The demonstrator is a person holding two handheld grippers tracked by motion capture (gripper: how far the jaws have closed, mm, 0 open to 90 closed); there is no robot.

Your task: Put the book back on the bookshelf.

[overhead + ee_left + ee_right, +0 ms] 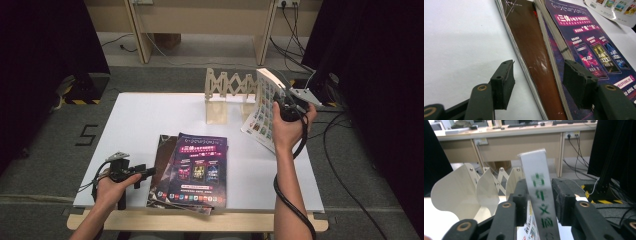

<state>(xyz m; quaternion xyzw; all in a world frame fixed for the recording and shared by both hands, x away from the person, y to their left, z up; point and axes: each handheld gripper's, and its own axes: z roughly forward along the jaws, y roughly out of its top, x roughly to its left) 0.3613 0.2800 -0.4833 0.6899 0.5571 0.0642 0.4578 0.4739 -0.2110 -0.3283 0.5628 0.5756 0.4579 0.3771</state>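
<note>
Counter [150, 120] was a white board on a wooden frame, set on grey carpet with a black "5" [86, 135] marked on the floor at its left. Black curtains hung on both sides; a wooden desk [200, 20] with wall sockets and trailing cables stood behind.

Right gripper [286, 111] held a white-spined magazine [265, 107] upright over the counter's far right part, just beside the wooden accordion rack [227, 87]. Right gripper view: fingers [564, 200] clamped on the spine, green characters down it, rack dividers to the left.

Left gripper [145, 171] sat low at the near left, right at the left edge of a stack of magazines [192, 170] lying flat: purple-covered one on top, brown-covered one under it. Left gripper view: fingers [504, 82] apart, straddling the stack's edge, nothing gripped.
</note>
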